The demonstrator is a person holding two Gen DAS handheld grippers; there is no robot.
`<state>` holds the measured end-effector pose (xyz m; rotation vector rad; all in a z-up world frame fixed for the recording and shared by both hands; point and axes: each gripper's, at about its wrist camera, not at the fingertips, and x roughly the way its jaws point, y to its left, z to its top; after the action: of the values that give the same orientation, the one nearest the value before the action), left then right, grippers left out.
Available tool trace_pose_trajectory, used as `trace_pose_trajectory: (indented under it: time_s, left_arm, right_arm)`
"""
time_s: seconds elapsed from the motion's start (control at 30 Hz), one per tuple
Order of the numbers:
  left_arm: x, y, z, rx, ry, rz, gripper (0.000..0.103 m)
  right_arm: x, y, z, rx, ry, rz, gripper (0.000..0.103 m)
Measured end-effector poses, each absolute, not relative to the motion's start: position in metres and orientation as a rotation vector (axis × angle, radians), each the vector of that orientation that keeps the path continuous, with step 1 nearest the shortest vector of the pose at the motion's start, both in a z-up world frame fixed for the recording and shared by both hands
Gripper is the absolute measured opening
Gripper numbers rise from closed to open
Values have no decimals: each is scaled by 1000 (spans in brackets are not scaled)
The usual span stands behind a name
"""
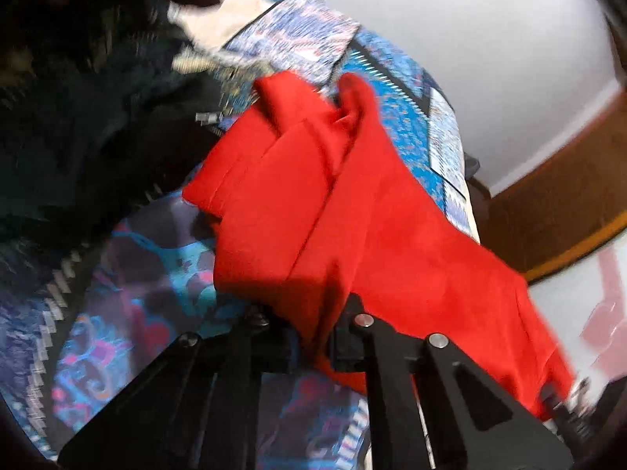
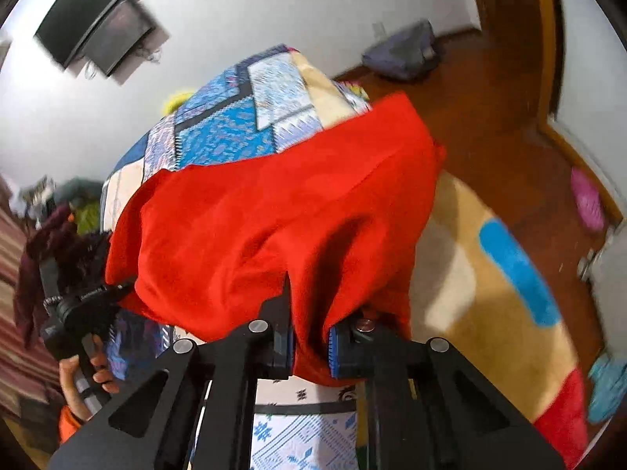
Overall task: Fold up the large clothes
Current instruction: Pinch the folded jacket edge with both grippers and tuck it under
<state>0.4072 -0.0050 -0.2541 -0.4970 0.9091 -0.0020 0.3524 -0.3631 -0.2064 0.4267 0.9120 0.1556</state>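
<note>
Left gripper [image 1: 313, 348] closed on one bunched edge of the bright red cloth garment [image 1: 333, 211]; right gripper [image 2: 309, 346] likewise clamped on another gathered edge [image 2: 274, 227], blue pads [image 2: 335, 346] pressing the fabric. Garment drapes between both, lifted over the blue patchwork-patterned bedspread [image 2: 235, 125]. Person's hand [image 2: 84, 380] visible at lower left on the other gripper's handle.
</note>
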Motion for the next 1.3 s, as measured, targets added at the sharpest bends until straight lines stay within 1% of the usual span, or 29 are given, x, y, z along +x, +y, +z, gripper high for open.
trace_pose_trajectory:
  time_s: [0.13, 0.3, 0.43, 0.53, 0.6, 0.63, 0.67, 0.7, 0.8, 0.83, 0.9, 0.97, 1.03, 1.13, 1.17, 1.27, 1.3]
  left_arm:
    - [375, -5, -234, -417, 899, -69, 9]
    - [303, 16, -214, -329, 912, -123, 8]
    - [253, 43, -213, -333, 929, -103, 8]
    - [221, 63, -223, -350, 957, -97, 8]
    - [209, 70, -234, -358, 986, -86, 14]
    - [203, 75, -241, -357, 1009, -77, 16]
    - [200, 77, -246, -357, 1024, -67, 20]
    - [197, 81, -249, -357, 1035, -60, 22]
    - [182, 97, -252, -359, 1034, -42, 40]
    - [179, 100, -252, -352, 1030, -39, 42]
    - [176, 107, -250, -317, 1015, -5, 60]
    - [171, 115, -248, -269, 990, 40, 68]
    - [170, 122, -247, -282, 988, 35, 69]
    - [170, 125, -247, -302, 997, 27, 69]
    - [170, 126, -246, -324, 1000, 20, 69]
    - [168, 125, -252, -415, 1015, 2, 70]
    - [167, 125, -254, -450, 1026, -9, 70]
  right_arm:
    - [337, -364, -186, 385, 884, 189, 8]
    - [305, -362, -176, 369, 885, 275, 8]
    - [277, -350, -179, 358, 898, 329, 8]
    - [258, -342, -185, 380, 914, 367, 8]
    - [249, -337, -190, 385, 921, 377, 8]
    - [245, -334, -194, 385, 928, 376, 8]
    - [243, -332, -196, 383, 930, 368, 8]
    - [242, -331, -198, 377, 931, 356, 8]
    - [238, -334, -196, 368, 920, 316, 8]
    - [236, -336, -194, 371, 917, 304, 8]
    - [235, -338, -194, 359, 919, 278, 8]
    - [233, -335, -195, 337, 923, 265, 9]
    - [232, -330, -195, 297, 931, 247, 10]
    - [228, -324, -189, 241, 921, 217, 15]
    - [226, -324, -186, 233, 919, 208, 18]
    - [221, -327, -172, 231, 896, 193, 22]
    - [220, -329, -167, 223, 889, 176, 26]
